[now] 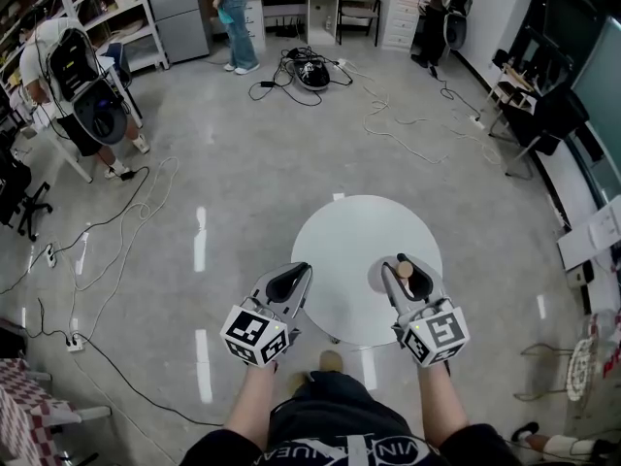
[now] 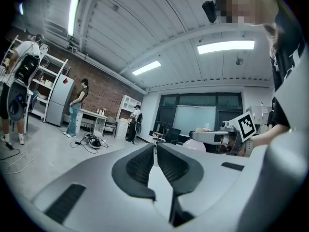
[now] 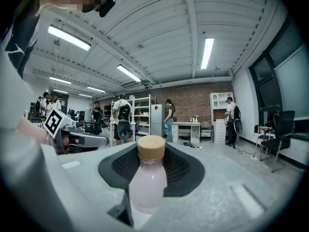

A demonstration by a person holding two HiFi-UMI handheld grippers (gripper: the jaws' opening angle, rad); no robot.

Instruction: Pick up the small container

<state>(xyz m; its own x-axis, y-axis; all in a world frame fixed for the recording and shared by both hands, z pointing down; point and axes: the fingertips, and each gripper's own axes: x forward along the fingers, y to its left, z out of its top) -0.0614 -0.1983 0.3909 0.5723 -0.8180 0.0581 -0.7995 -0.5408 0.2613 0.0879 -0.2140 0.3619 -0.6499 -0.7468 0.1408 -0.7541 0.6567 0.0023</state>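
The small container (image 3: 147, 182) is a pale pink bottle with a wooden cap. My right gripper (image 3: 151, 151) is shut on it, and the bottle stands upright between the dark pads. In the head view the right gripper (image 1: 406, 266) is held over the near right part of the round white table (image 1: 344, 236), and only the bottle's cap (image 1: 406, 271) shows. My left gripper (image 1: 299, 272) hovers at the table's near left edge. In the left gripper view the left gripper (image 2: 155, 148) has its jaws together with nothing between them.
Cables (image 1: 388, 115) trail over the grey floor beyond the table. A person (image 1: 73, 76) stands by shelving at the far left, and others stand near the white desks (image 1: 291, 3) at the back. A dark chair (image 1: 543, 115) sits at the right.
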